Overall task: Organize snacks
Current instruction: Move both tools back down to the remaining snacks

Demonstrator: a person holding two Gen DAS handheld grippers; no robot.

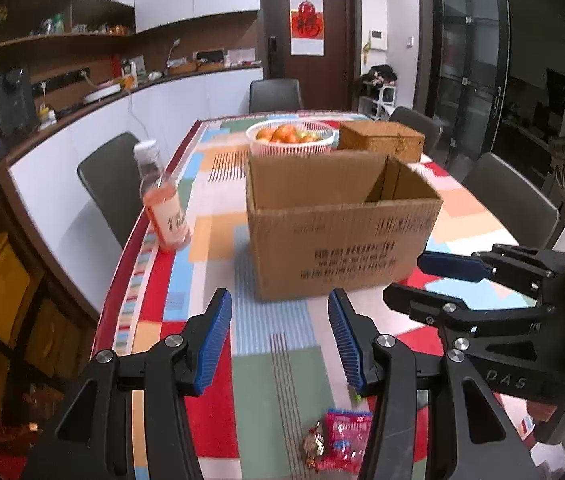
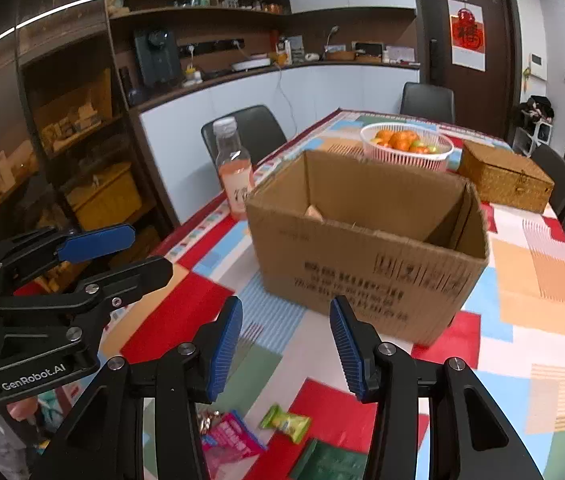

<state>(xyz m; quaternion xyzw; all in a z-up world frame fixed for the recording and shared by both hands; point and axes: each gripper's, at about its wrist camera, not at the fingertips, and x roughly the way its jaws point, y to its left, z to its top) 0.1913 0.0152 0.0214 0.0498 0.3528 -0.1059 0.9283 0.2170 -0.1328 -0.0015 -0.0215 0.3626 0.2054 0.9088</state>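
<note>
- While both grippers hang over the near table edge, task looks barely begun: snacks lie loose at frame bottom, nothing gripped.
- Bottle (image 1: 164, 204), left of centre in the left view: upright near the table edge, pink drink, well apart from the snacks. Whether it counts as a snack, cannot tell.
- Left gripper (image 1: 280, 344), lower centre of its own view: fingers (image 1: 214, 344) spread wide, nothing between them, cloth visible through the gap.
- Gold sweet (image 1: 313, 446) and pink pack (image 1: 347, 434), bottom centre of the left view: touching or overlapping, on the table, near the right finger; not picked.
- Box (image 1: 338, 224), centre: open top, flaps down inside. Right view shows a pale scrap or flap (image 2: 313, 213) at the inner left; whether it is a snack, cannot tell. Otherwise no snacks show inside, though the floor is mostly hidden.
- Right gripper (image 2: 285, 348), lower centre of its own view: also wide apart, holding nothing.
- Green sweet (image 2: 285, 423) and dark green pack (image 2: 328, 462), bottom centre of the right view: loose on the table just right of the pink pack.
- Fruit basket (image 2: 407, 145) and wicker box (image 2: 506, 179), upper right behind the box: untouched, likely not part of the job.
- Left to do, by my read: pick each of the four loose snacks, drop into the box.
</note>
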